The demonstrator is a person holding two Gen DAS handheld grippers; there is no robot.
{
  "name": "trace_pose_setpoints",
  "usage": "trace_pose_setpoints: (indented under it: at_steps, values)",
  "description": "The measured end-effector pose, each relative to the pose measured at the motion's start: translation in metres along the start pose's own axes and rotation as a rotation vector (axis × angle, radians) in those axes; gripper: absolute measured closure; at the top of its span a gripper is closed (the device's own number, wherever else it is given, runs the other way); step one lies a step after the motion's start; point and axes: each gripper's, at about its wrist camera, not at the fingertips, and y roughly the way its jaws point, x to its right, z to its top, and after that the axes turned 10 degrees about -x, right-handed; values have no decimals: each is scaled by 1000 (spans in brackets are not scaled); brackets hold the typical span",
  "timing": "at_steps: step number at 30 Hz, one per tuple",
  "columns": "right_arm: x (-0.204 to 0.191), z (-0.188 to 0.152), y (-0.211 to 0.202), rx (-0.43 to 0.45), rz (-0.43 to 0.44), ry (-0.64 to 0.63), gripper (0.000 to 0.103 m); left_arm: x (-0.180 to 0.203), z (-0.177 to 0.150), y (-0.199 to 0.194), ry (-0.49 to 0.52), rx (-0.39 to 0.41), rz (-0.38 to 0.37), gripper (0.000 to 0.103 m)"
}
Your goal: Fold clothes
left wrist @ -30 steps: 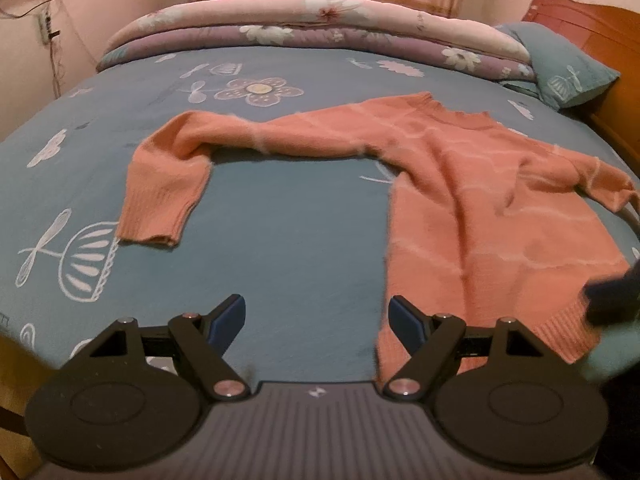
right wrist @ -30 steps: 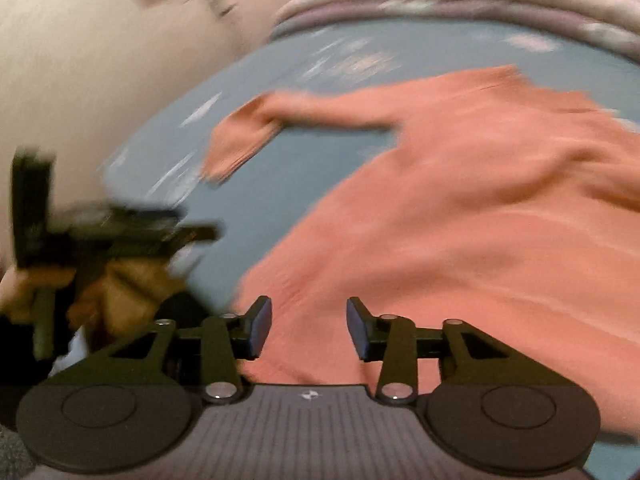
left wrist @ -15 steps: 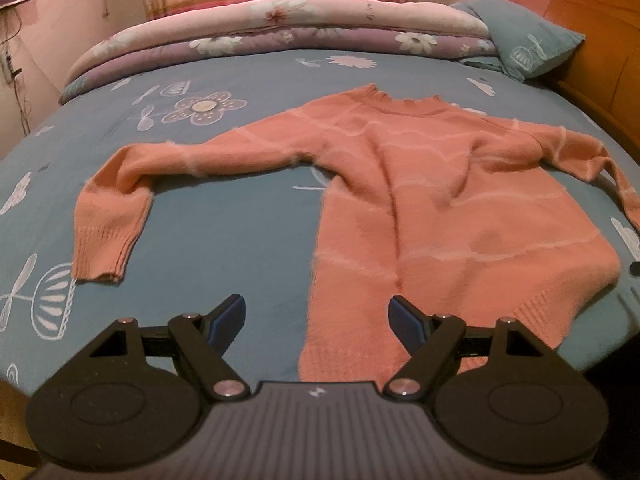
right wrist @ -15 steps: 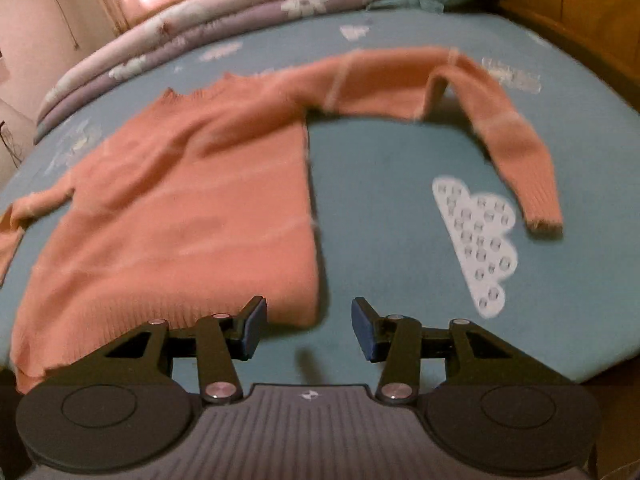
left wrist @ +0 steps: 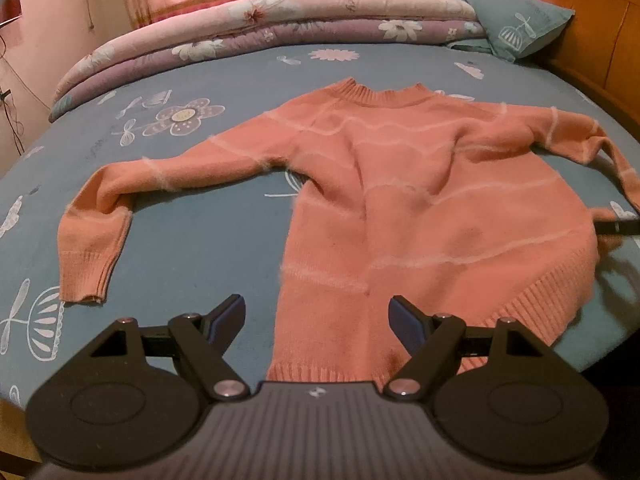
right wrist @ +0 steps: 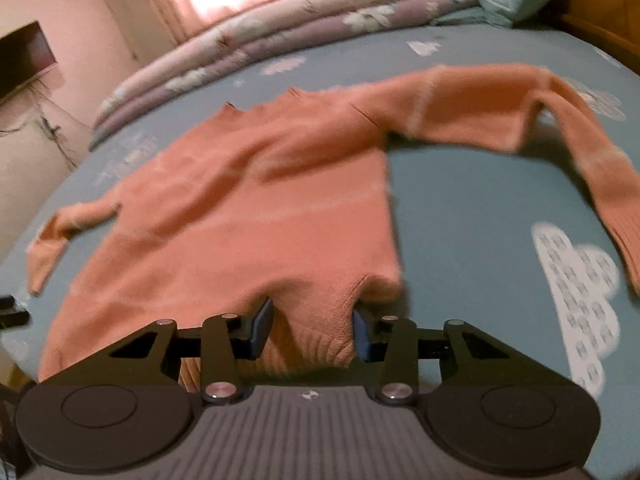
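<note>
An orange knitted sweater (left wrist: 420, 208) with pale wavy stripes lies spread flat on a blue bedsheet (left wrist: 192, 240) printed with white flowers and clouds, its ribbed collar toward the far side of the bed and its ribbed hem toward the near edge. Both sleeves are stretched outward and bent at the elbow, the cuffs pointing back toward the near edge. The left gripper (left wrist: 316, 320) hovers over the hem's left corner with its jaws spread wide; the blue pads stand on either side of the corner, well clear of the knit, and grip nothing. The right gripper (right wrist: 310, 330) is down at the hem's right corner, and a bunched ridge of ribbed knit rises between its fingers. Its jaws are closing on that fold, and both blue pads appear to touch the fabric, which puckers around them. From the left wrist view only a dark sliver of the right gripper shows at the sweater's right edge. A folded floral quilt (left wrist: 272, 28) lies along the far side of the bed, with a blue pillow (left wrist: 516, 24) beside a wooden headboard (left wrist: 592, 28).
</note>
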Motion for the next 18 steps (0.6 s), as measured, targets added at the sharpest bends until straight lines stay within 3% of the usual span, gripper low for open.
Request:
trace_pose_setpoints:
  at_steps: [4,8,14,18]
  values:
    - [-16,35,19,-10,51,-47,56,2,4,7,-1,-9,-8,24]
    - [-34,57,55,-74,26,-94,56,1,6,13,-3,-24,-4,24]
    - [-36,54,67,-92,28,-101,54,0,8,23,1,-48,-2,24]
    - [-30,54,58,-87,50,-79,54,12,13,29,29,-55,-40,24]
